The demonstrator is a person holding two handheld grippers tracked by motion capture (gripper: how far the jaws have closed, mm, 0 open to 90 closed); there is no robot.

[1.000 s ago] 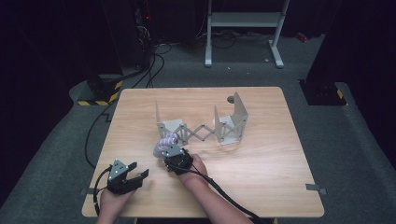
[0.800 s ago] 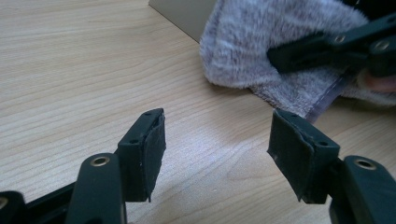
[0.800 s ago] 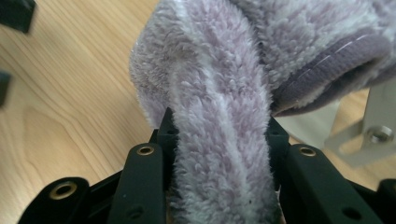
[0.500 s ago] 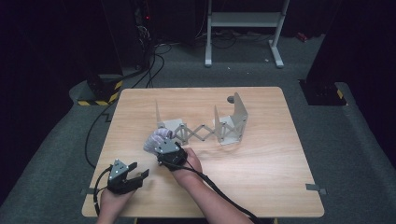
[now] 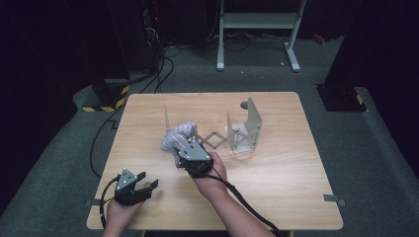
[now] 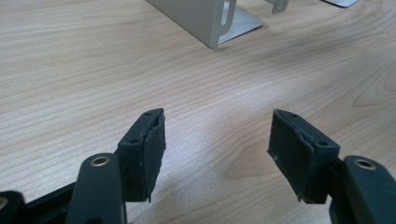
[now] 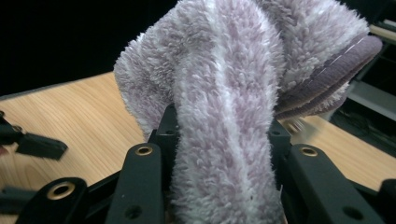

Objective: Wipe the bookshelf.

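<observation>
A fluffy lilac-and-white cloth (image 5: 178, 137) hangs in the air above the table's middle left, bunched up and folded over. My right gripper (image 5: 181, 149) is shut on it; in the right gripper view the cloth (image 7: 224, 70) fills the gap between both jaws of the gripper (image 7: 222, 137) and flops over its top. My left gripper (image 5: 149, 185) rests low at the table's front left, open. In the left gripper view its pads (image 6: 156, 140) stand wide apart over bare wood with nothing between them.
A grey metal rack (image 5: 244, 129) with a scissor-link middle stands on the wooden table (image 5: 286, 168), its thin left plate (image 5: 166, 117) just behind the cloth. One rack foot (image 6: 205, 18) lies ahead of the left gripper. Cables trail off the front edge.
My right gripper has risen and drifted left, away from the person, carrying the cloth up off the table. The left gripper has stayed where it was.
</observation>
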